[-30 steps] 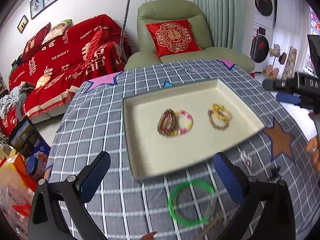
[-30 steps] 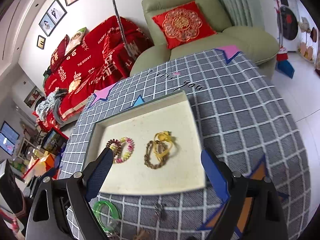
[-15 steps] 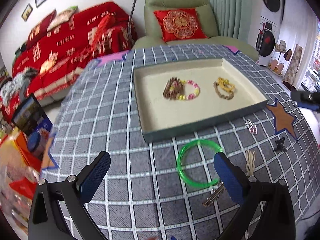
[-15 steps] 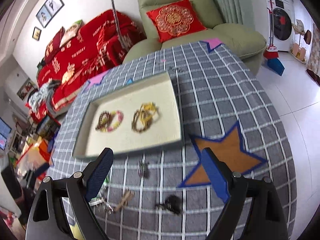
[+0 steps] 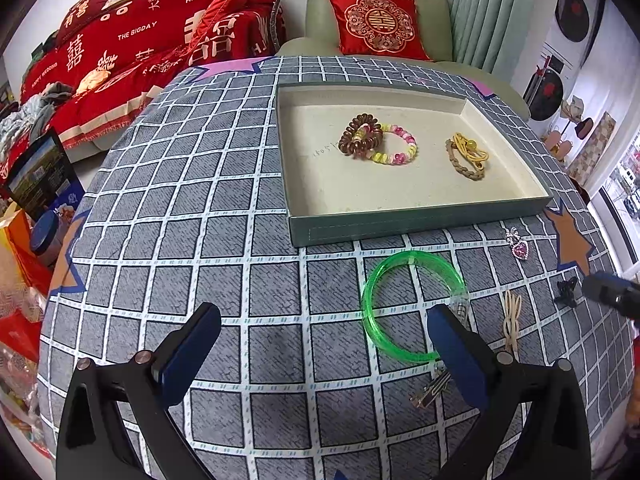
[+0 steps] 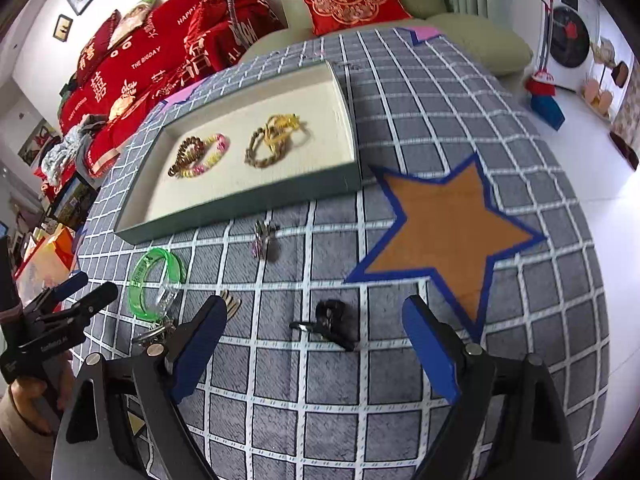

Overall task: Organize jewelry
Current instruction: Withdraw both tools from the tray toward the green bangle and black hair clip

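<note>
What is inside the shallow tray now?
The tray holds a brown spiral hair tie overlapping a pink-yellow bead bracelet, plus a brown braided band under a yellow cord. Anything beneath them is hidden.

Bangle (image 5: 412,306) before tray (image 5: 420,222)

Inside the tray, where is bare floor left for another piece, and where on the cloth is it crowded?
In the tray, bare floor runs along the left wall and the near wall, plus the back strip. The middle holds the bracelets and the hair ties. The cloth in front is crowded: green bangle, pendant, black clip.
</note>
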